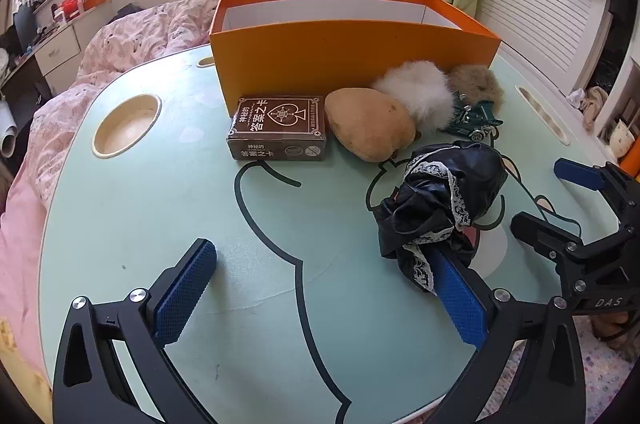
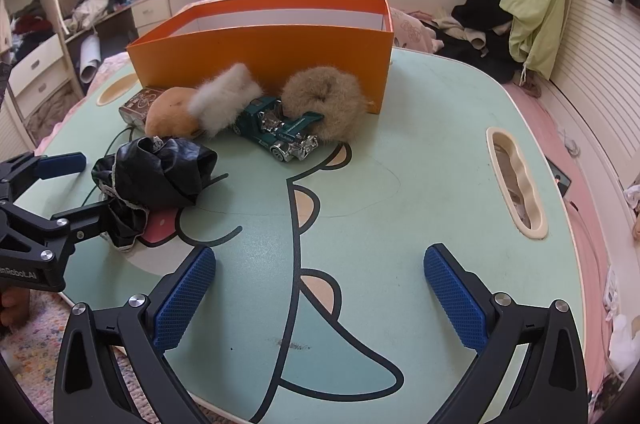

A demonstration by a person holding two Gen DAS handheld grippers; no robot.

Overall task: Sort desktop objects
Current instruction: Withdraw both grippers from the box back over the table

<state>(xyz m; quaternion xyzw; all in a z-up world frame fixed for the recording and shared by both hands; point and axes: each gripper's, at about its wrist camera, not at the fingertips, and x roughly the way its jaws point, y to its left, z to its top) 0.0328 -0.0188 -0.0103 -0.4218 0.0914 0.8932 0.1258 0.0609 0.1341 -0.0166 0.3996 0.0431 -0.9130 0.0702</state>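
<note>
An orange open box stands at the back of the mint table. In front of it lie a brown card pack, a tan rounded lump, a white fluffy scrunchie, a brown fluffy scrunchie and a green toy car. A crumpled black lace-trimmed cloth drapes over one fingertip of my left gripper, which stands wide open. My right gripper is wide open above bare tabletop, with nothing between its fingers.
The table sits on a bed with pink bedding. A round cup recess is at its left, a long slot at its right. Its near edge runs just under both grippers.
</note>
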